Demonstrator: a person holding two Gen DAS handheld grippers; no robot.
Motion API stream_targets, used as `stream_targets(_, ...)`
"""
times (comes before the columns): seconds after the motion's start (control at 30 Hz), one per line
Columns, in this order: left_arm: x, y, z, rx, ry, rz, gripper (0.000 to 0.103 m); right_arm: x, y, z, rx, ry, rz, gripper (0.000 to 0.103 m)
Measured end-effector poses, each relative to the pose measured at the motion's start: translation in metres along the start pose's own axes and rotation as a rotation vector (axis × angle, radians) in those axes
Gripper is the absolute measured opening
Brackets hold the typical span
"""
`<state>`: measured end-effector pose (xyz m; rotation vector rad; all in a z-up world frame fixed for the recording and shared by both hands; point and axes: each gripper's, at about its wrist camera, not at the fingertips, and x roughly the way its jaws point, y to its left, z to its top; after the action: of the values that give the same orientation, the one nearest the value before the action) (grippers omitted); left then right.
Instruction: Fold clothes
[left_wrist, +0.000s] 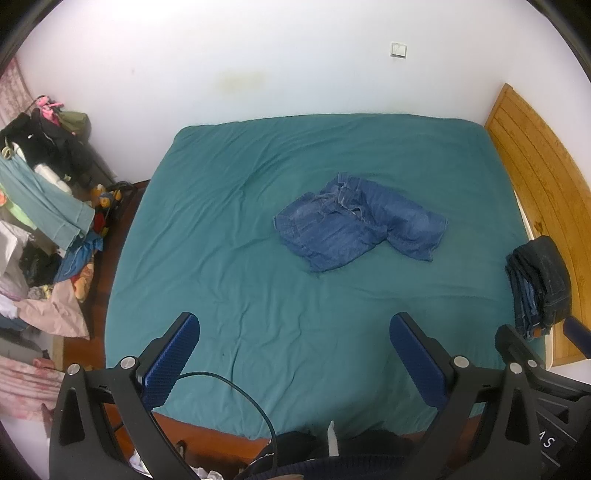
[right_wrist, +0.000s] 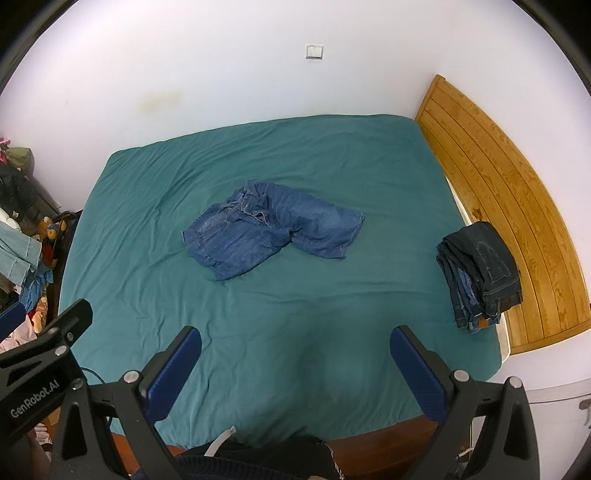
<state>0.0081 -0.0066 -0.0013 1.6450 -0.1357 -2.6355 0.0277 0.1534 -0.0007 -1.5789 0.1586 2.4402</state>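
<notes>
Crumpled blue denim shorts (left_wrist: 360, 221) (right_wrist: 271, 229) lie mid-bed on the wrinkled teal sheet (left_wrist: 229, 258) (right_wrist: 155, 258), legs splayed, waistband bunched. A folded stack of dark jeans (left_wrist: 537, 286) (right_wrist: 478, 271) sits at the sheet's right edge by the slatted wooden headboard (left_wrist: 543, 177) (right_wrist: 498, 206). Left gripper (left_wrist: 294, 358) hangs wide open, ribbed blue pads bare; right gripper (right_wrist: 295, 373) likewise, holding nothing. Clothes, perhaps laundry, heap at left (left_wrist: 44, 221).

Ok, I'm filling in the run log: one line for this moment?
left gripper open, empty | right gripper open, empty | denim shorts crumpled mid-bed, untouched | folded jeans stack by headboard
</notes>
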Motion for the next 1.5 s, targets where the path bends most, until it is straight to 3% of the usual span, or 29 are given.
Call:
stream_targets(0.53, 0.008, 0.001, 0.018, 0.011, -0.034, 0.004, 0.103, 0.006, -0.002, 0.020, 0.001, -0.003, 0.002, 0.103)
stream_targets(0.63, 0.031, -0.019, 0.025, 0.170, -0.132, 0.081, 0.103, 0.028, -0.003, 0.031, -0.015, -0.016, -0.004, 0.103)
stream_targets(0.73, 0.078, -0.039, 0.026, 0.322, -0.190, 0.205, 0.103, 0.065, -0.004, 0.045, -0.081, -0.021, -0.057, 0.103)
stream_targets(0.9, 0.197, -0.066, 0.014, 0.509, -0.190, 0.365, 0.103, 0.144, 0.000, 0.056, -0.189, 0.007, -0.137, 0.103)
stream_targets(1.07, 0.330, -0.109, -0.025, 0.740, -0.341, 0.636, 0.103, 0.242, -0.001, 0.056, -0.232, 0.007, -0.105, 0.103)
stream_targets(1.13, 0.389, -0.126, -0.043, 0.827, -0.363, 0.722, 0.103, 0.288, -0.001, 0.052, -0.271, -0.017, -0.103, 0.103)
stream_targets(1.37, 0.565, -0.193, -0.096, 1.015, -0.364, 0.735, 0.103, 0.484, -0.012, 0.020, -0.570, -0.180, -0.282, 0.103)
stream_targets(1.5, 0.621, -0.220, -0.100, 1.046, -0.414, 0.782, 0.103, 0.574, -0.020, 0.001, -0.760, -0.280, -0.381, 0.103)
